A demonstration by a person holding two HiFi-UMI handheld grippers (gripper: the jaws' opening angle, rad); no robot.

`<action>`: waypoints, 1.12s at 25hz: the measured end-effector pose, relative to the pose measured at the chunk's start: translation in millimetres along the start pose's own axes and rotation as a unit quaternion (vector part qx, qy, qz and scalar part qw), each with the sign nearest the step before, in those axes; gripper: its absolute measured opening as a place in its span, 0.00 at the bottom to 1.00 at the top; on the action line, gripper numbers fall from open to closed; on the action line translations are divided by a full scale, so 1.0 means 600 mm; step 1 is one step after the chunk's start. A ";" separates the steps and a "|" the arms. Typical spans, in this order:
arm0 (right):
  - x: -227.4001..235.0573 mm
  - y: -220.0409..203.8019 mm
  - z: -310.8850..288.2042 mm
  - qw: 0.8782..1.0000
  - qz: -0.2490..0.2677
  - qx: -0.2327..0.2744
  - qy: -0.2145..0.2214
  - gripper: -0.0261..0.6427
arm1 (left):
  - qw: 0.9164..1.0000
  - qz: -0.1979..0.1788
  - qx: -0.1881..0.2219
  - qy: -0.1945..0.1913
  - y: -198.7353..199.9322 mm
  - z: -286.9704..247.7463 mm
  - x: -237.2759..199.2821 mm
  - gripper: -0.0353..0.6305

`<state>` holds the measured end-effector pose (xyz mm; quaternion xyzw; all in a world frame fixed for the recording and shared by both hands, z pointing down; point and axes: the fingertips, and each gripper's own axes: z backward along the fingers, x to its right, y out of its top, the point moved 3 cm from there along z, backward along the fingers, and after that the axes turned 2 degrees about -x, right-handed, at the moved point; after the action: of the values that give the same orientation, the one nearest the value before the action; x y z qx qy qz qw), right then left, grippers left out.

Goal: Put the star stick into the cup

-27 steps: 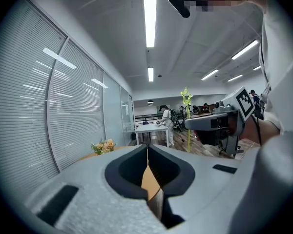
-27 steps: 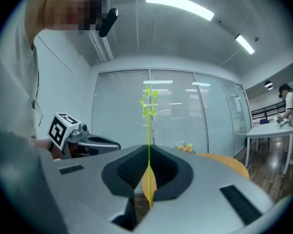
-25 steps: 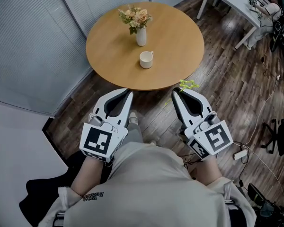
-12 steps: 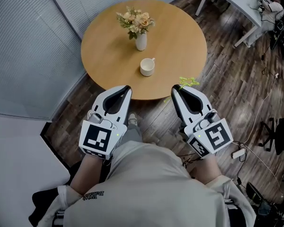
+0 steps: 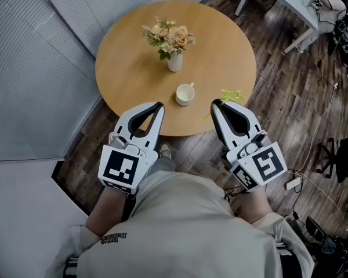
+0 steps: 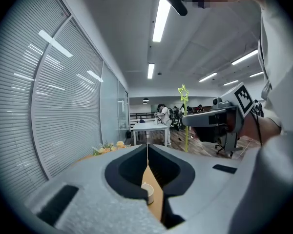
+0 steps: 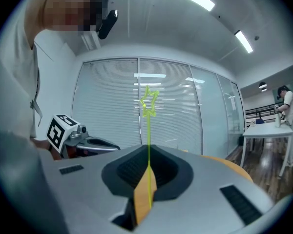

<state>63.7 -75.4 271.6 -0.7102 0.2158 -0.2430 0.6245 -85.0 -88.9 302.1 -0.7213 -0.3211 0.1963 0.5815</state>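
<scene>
Clamping the stick (image 7: 148, 133), the right gripper (image 5: 217, 103) should move left over the cup (image 5: 185, 94) — slowly, it's thin — then lower straight; left gripper (image 5: 158, 105) is closed, empty.

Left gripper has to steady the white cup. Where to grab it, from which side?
Take the cup across its round wall, coming in from the near table edge. Its handle points away, so the near wall is bare, and a side grip likely leaves the open mouth free for the star stick. The left gripper is shut: open it first.
</scene>
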 end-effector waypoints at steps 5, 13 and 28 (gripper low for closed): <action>0.013 0.010 -0.058 1.000 0.003 0.000 -0.019 0.09 | 1.000 -0.005 0.005 -0.019 0.001 -0.028 -0.057 0.09; 0.025 0.018 -0.129 0.999 0.005 0.001 -0.035 0.09 | 0.999 -0.003 0.008 -0.034 -0.004 -0.058 -0.128 0.09; 0.071 0.028 -0.164 1.000 0.005 -0.002 -0.015 0.09 | 1.000 0.001 -0.002 -0.006 0.005 -0.091 -0.158 0.09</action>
<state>37.0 -180.5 268.2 -0.7137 0.2103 -0.2295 0.6275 -116.3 -194.0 303.9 -0.7213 -0.3243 0.2008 0.5782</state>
